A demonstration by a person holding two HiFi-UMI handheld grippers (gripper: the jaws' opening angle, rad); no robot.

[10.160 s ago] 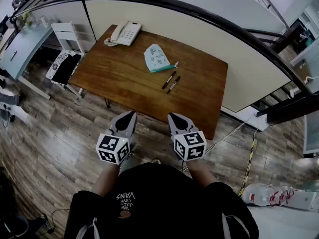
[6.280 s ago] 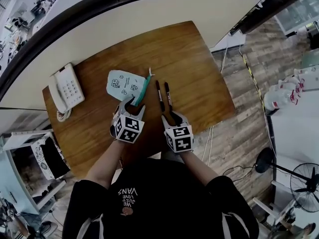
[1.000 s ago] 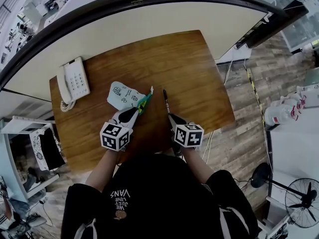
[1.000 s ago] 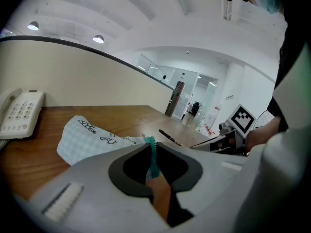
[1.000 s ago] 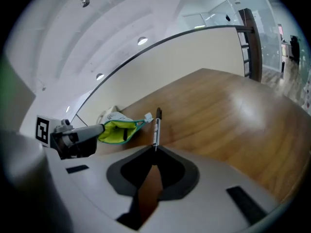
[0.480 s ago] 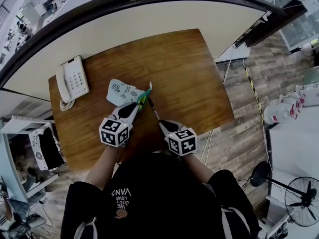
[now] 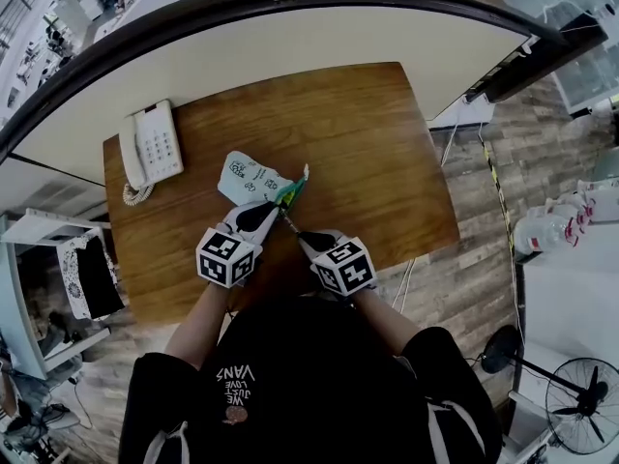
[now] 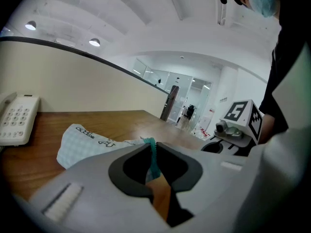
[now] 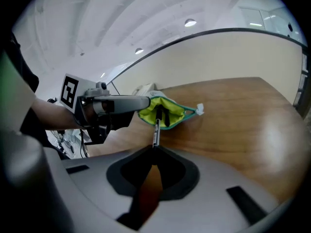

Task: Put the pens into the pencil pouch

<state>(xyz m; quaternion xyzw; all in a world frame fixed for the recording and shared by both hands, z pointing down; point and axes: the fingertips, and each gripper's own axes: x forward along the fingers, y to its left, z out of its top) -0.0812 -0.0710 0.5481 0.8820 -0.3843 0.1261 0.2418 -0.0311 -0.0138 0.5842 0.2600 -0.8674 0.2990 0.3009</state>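
The left tongs (image 8: 151, 152) clench the teal zipper edge of the pouch (image 7: 247, 177), which lies open-mouthed on the desk (image 7: 368, 133). The right tongs (image 9: 154, 152) grip a pen (image 9: 156, 125), its tip inside that mouth.

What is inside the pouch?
The open pouch shows yellow-green lining and the tip of the pen in the right gripper. A dark shape beside it may be another pen. Fabric covers the rest.
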